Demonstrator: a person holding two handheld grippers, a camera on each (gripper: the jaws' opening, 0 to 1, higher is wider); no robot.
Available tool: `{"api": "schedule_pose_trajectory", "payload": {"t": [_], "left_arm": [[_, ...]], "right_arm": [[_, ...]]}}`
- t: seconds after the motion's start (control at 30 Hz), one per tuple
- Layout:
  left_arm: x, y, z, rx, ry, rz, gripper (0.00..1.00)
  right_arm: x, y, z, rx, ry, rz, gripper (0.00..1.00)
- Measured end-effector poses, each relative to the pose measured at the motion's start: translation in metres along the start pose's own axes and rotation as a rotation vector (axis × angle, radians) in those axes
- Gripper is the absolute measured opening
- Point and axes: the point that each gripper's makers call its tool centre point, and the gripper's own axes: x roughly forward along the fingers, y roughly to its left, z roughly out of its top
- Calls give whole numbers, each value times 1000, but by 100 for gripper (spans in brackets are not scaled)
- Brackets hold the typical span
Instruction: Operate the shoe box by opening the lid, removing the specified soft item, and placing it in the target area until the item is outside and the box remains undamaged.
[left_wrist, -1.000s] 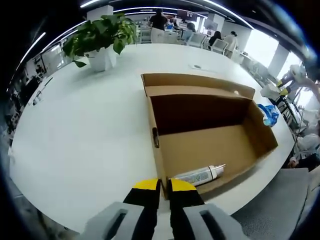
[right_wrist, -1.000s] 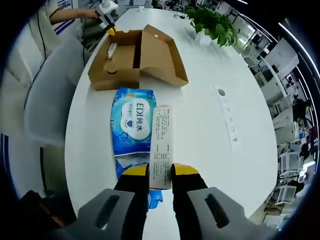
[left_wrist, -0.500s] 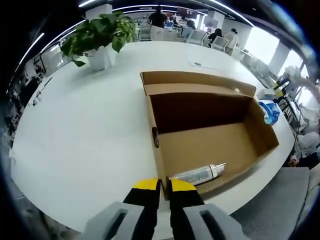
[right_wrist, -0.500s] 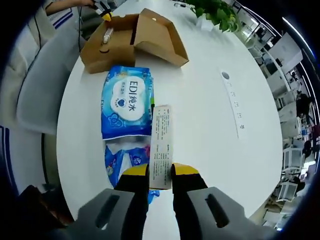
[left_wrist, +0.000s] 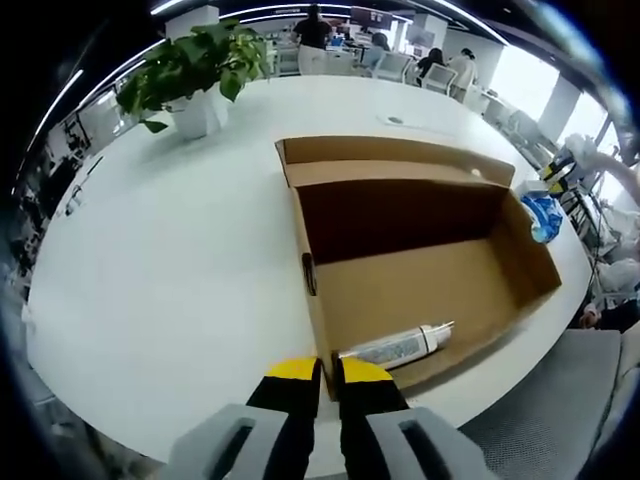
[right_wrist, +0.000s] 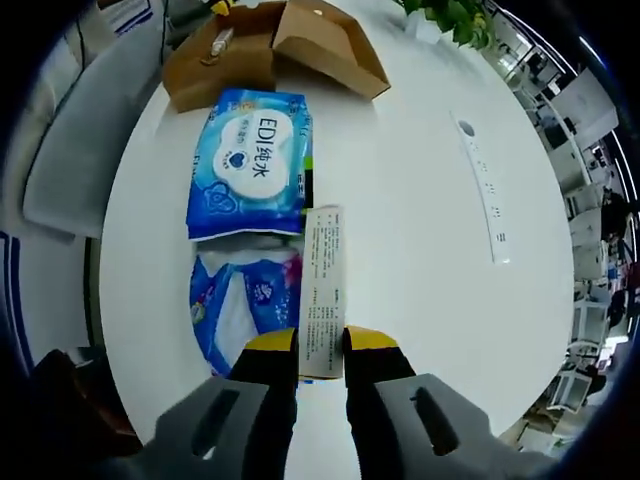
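Note:
The brown shoe box (left_wrist: 420, 270) lies open on the white table, its lid (left_wrist: 390, 160) folded back. A white tube (left_wrist: 395, 347) rests inside against the near wall. My left gripper (left_wrist: 320, 372) is shut on the box's near wall at the corner. My right gripper (right_wrist: 321, 345) is shut on a long white printed carton (right_wrist: 322, 285) held above the table. Under and beyond it lie a blue wipes pack (right_wrist: 255, 165) and a second blue-and-white soft pack (right_wrist: 240, 315). The shoe box (right_wrist: 270, 45) is far off at the top of the right gripper view.
A potted plant (left_wrist: 195, 75) stands at the table's far left. A white power strip (right_wrist: 482, 190) lies to the right of the packs. A grey chair (right_wrist: 70, 150) stands beside the table edge. People sit at desks in the background.
The right gripper has drawn further away from the shoe box with the white carton, uncovering more of the second blue pack. The left gripper has kept its hold on the box wall.

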Motion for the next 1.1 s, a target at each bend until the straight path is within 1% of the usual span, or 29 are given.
{"api": "schedule_pose_trajectory", "payload": {"t": [0.07,0.3,0.53,0.63,0.93,1.1], "left_arm": [[0,0,0,3,5,2,6],[0,0,0,9,14,7,6],[1,0,0,14,17,9,6],[1,0,0,16,18,7,6],[1,0,0,16,22,5,6],[1,0,0,13,20,4,6]], "right_arm": [[2,0,-5,6,4,3,15],[6,-4,-16,-17,27,-3,15],[13,-7,-27,-45,67,-6,15],[11,-7,-25,-37,65,0,15],[12,-7,-24,-51,58,5,15],[13,-9,-24,-35,64,1,16]]}}
